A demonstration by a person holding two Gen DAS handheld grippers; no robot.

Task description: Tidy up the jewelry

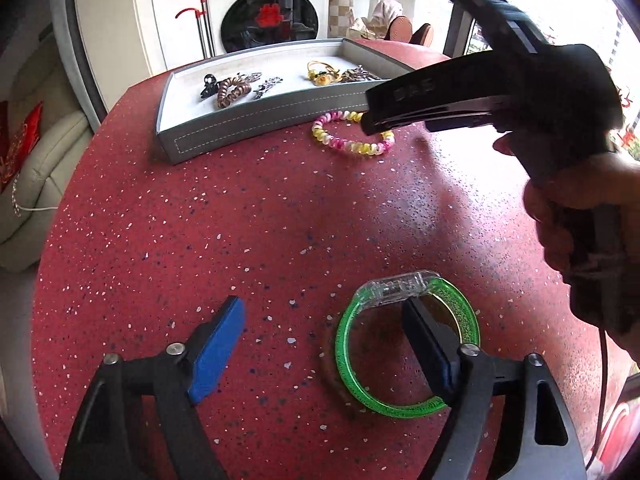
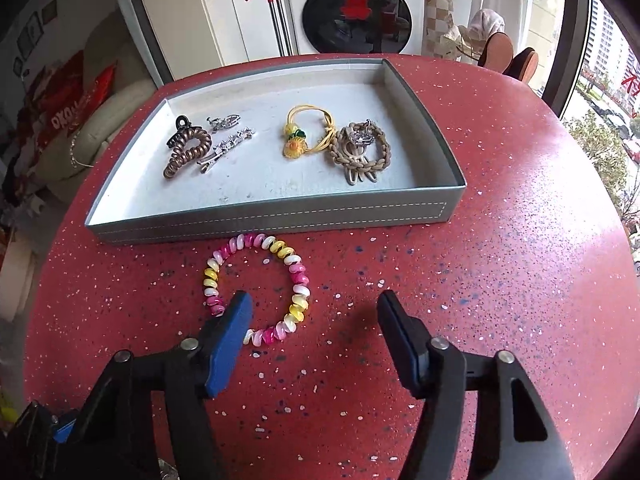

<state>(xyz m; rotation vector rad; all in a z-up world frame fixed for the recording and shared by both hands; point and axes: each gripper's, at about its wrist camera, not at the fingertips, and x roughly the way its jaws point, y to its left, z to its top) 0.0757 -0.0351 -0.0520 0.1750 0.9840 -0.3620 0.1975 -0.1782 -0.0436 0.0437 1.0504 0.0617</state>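
A green clear bangle [image 1: 343, 344] with a clear clasp lies flat on the red speckled table [image 1: 240, 220]. My left gripper [image 1: 324, 308] is open: its right finger [image 1: 424, 332] stands inside the bangle, its left finger outside, no pad pressing. A pink, yellow and white coil bracelet [image 2: 298, 276] lies in front of the grey tray [image 2: 280, 220]. My right gripper [image 2: 314, 298] is open, its left finger [image 2: 230, 332] over the coil's near-left part and its right finger outside the ring. In the left wrist view, the right gripper [image 1: 372, 120] hangs over the coil bracelet [image 1: 348, 146].
The tray [image 1: 240, 128] holds a brown coil tie [image 2: 186, 152], silver clips [image 2: 224, 146], a yellow flower tie [image 2: 296, 142] and a braided beige ring [image 2: 360, 152]. A person's hand [image 1: 580, 208] grips the right tool. A washing machine [image 2: 356, 12] stands beyond the round table.
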